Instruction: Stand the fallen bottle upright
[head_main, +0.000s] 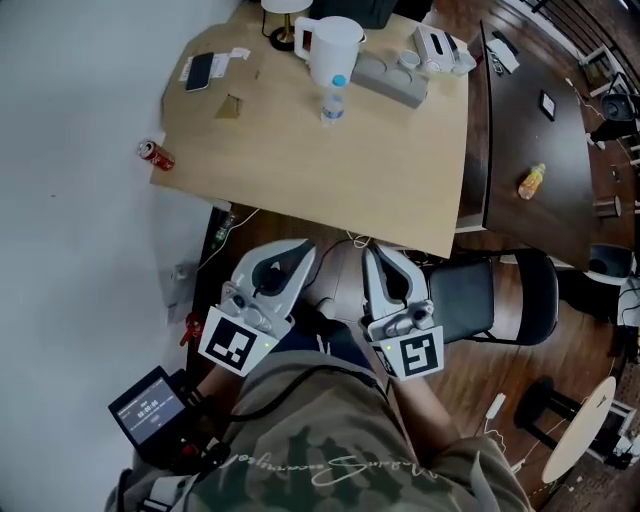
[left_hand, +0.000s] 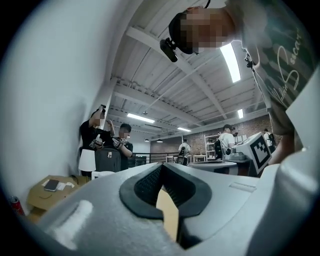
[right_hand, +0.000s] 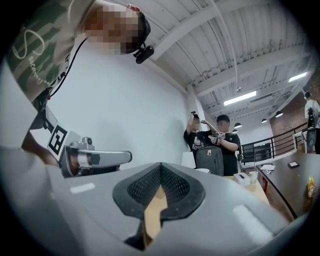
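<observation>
A clear water bottle with a blue cap stands upright on the light wooden table, near the far side. Both grippers are held close to the person's body, short of the table's near edge and well away from the bottle. My left gripper points towards the table and is shut with nothing in it; in the left gripper view the dark pads meet at the tip. Beside it my right gripper is also shut and empty, its pads together in the right gripper view. The grippers' own bodies hide the bottle in both gripper views.
A white pitcher, a grey power strip, a phone and a red can lying at the left edge share the table. An orange bottle lies on the dark table. A black chair stands at the right. People stand in the background.
</observation>
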